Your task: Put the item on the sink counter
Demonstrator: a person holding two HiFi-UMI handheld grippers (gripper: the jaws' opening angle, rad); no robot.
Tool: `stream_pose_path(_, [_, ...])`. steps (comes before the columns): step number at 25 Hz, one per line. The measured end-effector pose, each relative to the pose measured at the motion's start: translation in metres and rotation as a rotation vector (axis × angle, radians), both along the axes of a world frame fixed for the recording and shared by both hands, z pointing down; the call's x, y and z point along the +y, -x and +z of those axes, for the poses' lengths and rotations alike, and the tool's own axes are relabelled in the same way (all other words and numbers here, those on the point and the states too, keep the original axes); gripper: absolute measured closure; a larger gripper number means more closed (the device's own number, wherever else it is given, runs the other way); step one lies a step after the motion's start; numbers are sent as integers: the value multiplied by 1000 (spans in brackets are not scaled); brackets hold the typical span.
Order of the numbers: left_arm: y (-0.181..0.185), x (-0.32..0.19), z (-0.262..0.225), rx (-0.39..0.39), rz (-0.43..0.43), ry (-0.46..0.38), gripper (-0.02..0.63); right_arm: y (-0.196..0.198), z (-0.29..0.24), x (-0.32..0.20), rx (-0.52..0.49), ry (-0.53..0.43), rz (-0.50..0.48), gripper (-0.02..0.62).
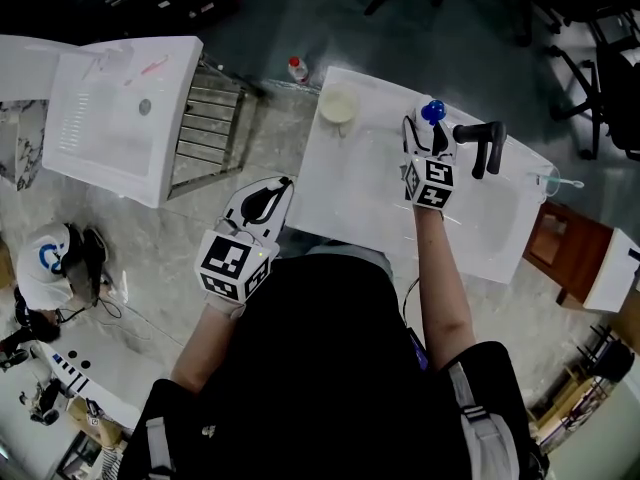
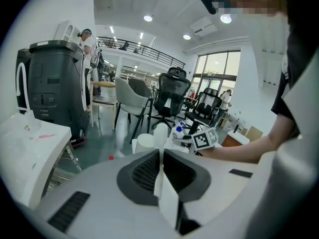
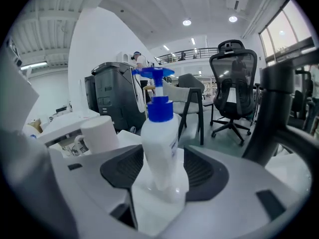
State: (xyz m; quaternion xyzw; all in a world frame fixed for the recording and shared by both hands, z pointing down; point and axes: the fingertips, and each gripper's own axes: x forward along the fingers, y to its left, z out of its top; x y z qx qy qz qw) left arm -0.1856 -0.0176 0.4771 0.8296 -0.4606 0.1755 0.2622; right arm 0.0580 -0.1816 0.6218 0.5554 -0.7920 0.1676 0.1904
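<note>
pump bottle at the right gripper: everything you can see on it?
The pump bottle is white plastic with a blue collar and pump head and a small label on its side. It stands upright on the white sink counter, beside the black faucet, between the open jaws of the right gripper; the pads look just clear of it.

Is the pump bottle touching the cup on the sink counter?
Apart. The head view shows bare counter between the bottle and the cup.
</note>
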Motion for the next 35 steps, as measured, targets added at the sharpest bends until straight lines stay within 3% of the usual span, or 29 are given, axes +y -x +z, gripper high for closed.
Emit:
stream_pose_path(13, [-30, 1, -17, 8, -6, -52, 570, -13, -42, 60, -46, -22, -88, 354])
stream_pose_path(20, [-43, -4, -21, 7, -17, -76, 571, -24, -75, 92, -131, -15, -117, 357])
stream_pose_path(35, [-67, -47, -24, 27, -24, -116, 569, -67, -108, 146, -190, 24, -45, 396])
